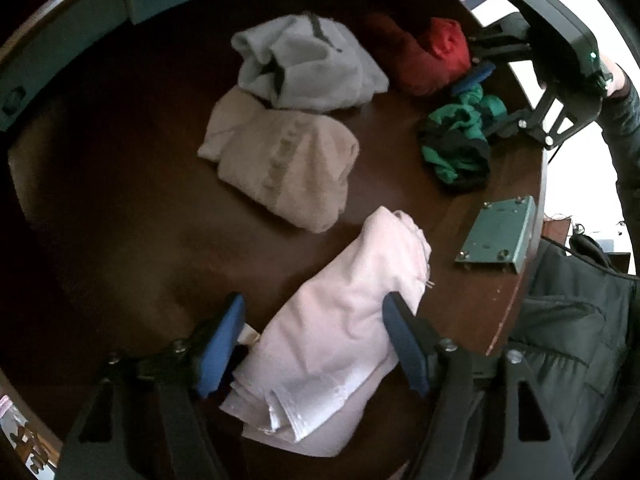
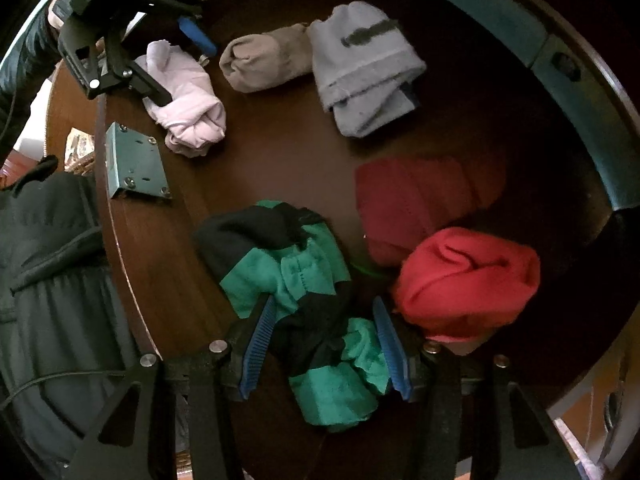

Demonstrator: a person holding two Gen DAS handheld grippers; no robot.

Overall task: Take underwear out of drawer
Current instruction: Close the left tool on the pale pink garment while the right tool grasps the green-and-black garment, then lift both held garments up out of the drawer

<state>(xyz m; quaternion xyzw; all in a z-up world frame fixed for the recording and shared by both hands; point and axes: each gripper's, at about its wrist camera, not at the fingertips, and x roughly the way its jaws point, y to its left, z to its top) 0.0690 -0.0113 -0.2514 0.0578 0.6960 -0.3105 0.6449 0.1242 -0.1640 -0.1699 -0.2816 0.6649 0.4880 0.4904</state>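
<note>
Left gripper [image 1: 314, 346] spread wide astride folded pale-pink cotton underwear [image 1: 340, 336] on dark wooden drawer floor [image 1: 120, 208], pads apparently not pressing. Right gripper [image 2: 324, 350] straddling crumpled green-and-black underwear [image 2: 304, 300], grip unclear. Both poised for lift-out.

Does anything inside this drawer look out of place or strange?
Yes: a teal metal bracket with screws lies loose on the drawer floor near the front edge, among the folded underwear. The green-and-black pair is crumpled, unlike the neater pink pair.
</note>
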